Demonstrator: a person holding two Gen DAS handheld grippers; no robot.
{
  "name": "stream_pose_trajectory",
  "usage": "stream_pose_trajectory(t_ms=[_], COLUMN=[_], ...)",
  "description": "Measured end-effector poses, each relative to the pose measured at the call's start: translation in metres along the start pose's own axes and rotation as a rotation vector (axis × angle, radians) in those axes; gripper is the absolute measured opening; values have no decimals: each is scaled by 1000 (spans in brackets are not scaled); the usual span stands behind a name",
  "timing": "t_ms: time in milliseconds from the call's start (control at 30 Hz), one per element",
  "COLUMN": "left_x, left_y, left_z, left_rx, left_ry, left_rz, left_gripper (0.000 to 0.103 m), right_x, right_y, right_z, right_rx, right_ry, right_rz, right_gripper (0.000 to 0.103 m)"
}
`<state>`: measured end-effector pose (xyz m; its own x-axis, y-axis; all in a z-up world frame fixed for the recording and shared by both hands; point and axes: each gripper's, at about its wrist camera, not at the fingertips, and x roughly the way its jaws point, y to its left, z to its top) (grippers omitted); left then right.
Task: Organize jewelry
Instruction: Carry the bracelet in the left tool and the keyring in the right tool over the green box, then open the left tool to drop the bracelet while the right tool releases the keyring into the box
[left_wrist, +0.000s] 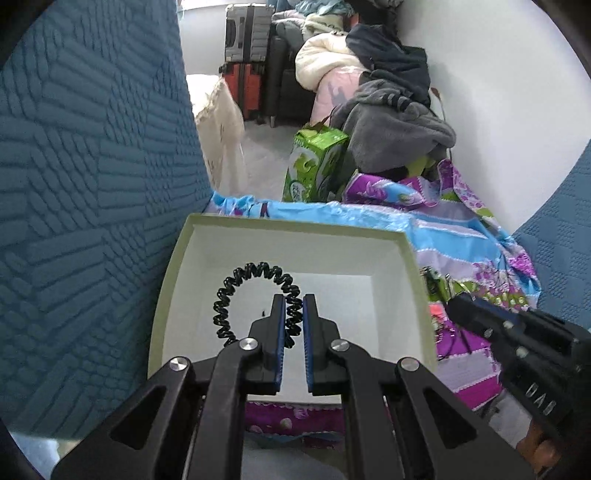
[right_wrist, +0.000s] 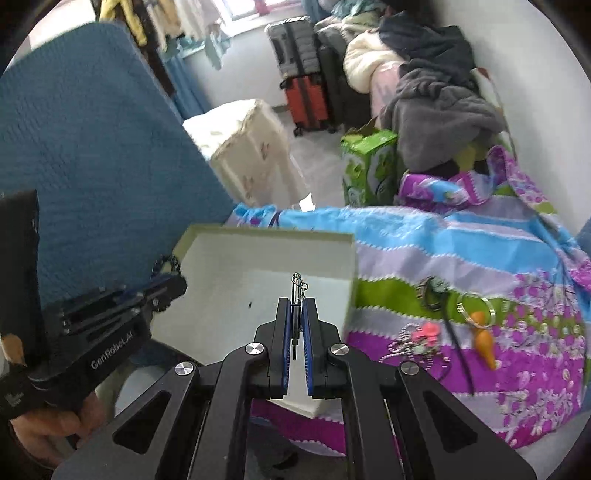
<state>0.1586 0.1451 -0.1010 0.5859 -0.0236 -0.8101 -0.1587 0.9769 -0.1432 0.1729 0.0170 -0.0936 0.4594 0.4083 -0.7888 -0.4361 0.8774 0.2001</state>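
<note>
Both grippers hold jewelry over the open white box.

The left gripper (left_wrist: 294, 314) is clamped on a black coiled band (left_wrist: 255, 295) whose loop stands up and away over the box (left_wrist: 295, 227); the right gripper (right_wrist: 298, 314) pinches a small metal pendant (right_wrist: 297, 295), long axis along the fingers, also above the box floor. Farther right, on the patterned bedspread (right_wrist: 424, 229), an orange carrot charm (right_wrist: 484, 341), a ring (right_wrist: 474, 304) and a pink beaded piece (right_wrist: 421, 338) lie nearer the right gripper.

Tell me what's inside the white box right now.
The white box shows a bare white floor with one small dark speck. The left gripper holds a black spiral hair tie over it; the fingers hide the near floor.
</note>
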Motion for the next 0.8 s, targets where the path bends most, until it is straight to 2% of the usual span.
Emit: stream_pose_trajectory(t_ms=[233, 533, 667, 800], left_x=[17, 14, 2, -21], left_y=[17, 19, 18, 8], left_z=[-8, -11, -6, 2], left_rx=[-31, -42, -55, -43], left_ry=[31, 38, 20, -23], left_rz=[4, 19, 26, 29], left_gripper=[9, 10, 38, 43], right_x=[23, 20, 0, -27], right_y=[8, 6, 0, -4], right_z=[-6, -4, 3, 14], right_rx=[-11, -13, -3, -7], right_ry=[32, 39, 2, -47], right_rz=[-1, -3, 4, 7], right_gripper=[5, 8, 11, 19])
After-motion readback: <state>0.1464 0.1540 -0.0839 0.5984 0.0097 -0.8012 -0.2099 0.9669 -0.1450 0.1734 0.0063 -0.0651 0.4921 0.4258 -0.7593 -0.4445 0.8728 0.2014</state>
